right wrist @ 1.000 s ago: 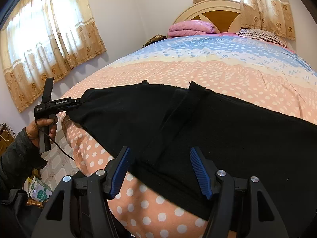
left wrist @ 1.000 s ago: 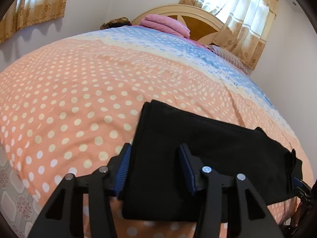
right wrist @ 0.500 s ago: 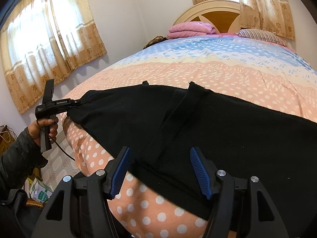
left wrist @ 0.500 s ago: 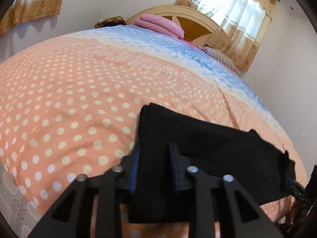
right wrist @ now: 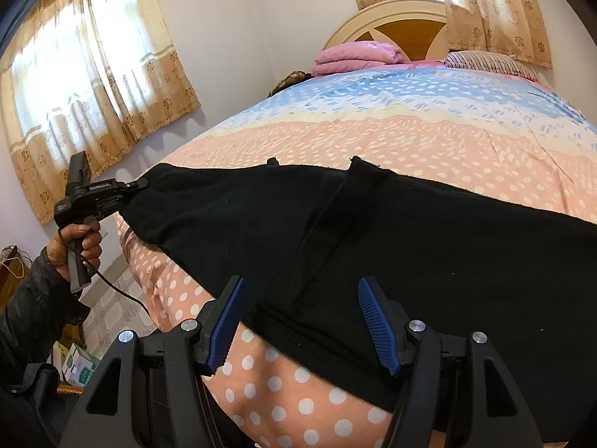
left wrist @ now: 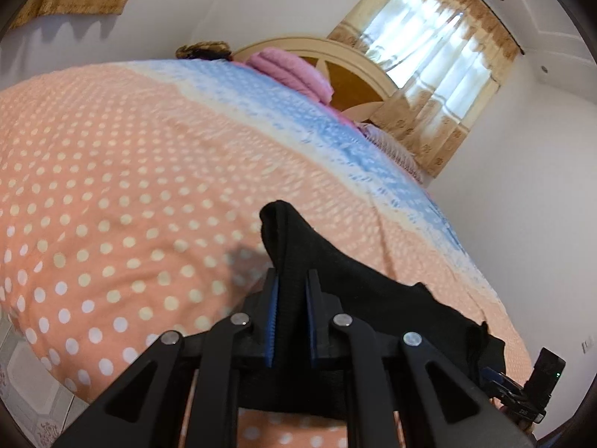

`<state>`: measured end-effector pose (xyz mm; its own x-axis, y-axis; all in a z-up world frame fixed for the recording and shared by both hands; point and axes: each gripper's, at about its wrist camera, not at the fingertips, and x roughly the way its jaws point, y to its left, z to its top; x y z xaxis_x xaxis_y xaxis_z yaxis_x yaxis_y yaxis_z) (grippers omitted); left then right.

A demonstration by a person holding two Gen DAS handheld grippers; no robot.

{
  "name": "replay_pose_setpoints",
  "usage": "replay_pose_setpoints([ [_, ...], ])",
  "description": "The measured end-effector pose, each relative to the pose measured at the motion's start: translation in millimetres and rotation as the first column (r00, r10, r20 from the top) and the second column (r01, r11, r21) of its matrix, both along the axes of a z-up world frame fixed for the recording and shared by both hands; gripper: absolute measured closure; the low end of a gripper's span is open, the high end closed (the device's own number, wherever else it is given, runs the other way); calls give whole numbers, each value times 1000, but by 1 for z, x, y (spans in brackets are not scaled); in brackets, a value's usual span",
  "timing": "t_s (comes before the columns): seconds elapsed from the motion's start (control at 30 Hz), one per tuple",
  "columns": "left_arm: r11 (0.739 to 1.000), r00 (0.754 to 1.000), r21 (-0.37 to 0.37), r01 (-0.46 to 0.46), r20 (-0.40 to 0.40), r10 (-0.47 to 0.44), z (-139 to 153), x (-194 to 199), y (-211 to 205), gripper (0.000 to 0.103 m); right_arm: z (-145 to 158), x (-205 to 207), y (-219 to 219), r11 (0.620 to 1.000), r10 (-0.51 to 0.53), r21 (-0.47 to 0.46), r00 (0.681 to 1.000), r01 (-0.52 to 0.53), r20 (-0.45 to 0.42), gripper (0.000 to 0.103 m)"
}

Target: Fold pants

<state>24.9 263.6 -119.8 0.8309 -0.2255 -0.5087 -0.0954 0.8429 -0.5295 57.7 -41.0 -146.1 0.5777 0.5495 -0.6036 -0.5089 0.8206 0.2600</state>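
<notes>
Spread across a wide bed [right wrist: 429, 138] is a peach coverlet dotted in white, fading to a blue band toward the headboard, and on its near edge lie the black pants [right wrist: 373, 239], stretched sideways along the mattress front. Nearest the right wrist camera, the right gripper [right wrist: 302, 321] hangs with its blue-padded jaws apart over the lower hem of the cloth; the fabric passes between the pads, which do not press on it. Further along to the left in that same view, the left gripper [right wrist: 140, 186] is clenched on the far end of the pants, pulling that corner up off the bedding so the cloth runs taut from it. A hand [right wrist: 80, 240] in a dark sleeve [right wrist: 33, 298] grips its handle, with a cable trailing below. From the left wrist camera the same grip shows close: the two blue pads [left wrist: 274, 317] pinch a raised fold of the black cloth, which peaks just beyond the fingertips and casts a shadow on the coverlet. Beyond, folded pink blankets [right wrist: 358, 56] and a striped pillow [right wrist: 488, 61] rest against a cream and wood headboard [right wrist: 403, 18]. Tan patterned curtains [right wrist: 93, 86] hang over bright windows on pale walls.
</notes>
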Motion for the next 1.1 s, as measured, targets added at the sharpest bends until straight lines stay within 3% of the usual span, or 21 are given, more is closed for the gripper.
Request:
replay_pose_setpoints([
  [0.3,996,993,-1,85,83,-85,41,-5,-32,90,16,-8,-10,999,-29,14,1000,29,7,39],
  [0.57,979,968,5,204,145,-203,72,-1,-79,91,38,-27,-34,998,-45,34,999,44,24,39],
  [0.87,934,912,30,357,207,-355,108,3,-141,91,44,-45,-73,993,-109,52,994,107,33,39],
  [1.1,871,850,38,490,201,-487,126,15,-204,91,45,-50,-108,981,-172,93,985,169,25,39],
])
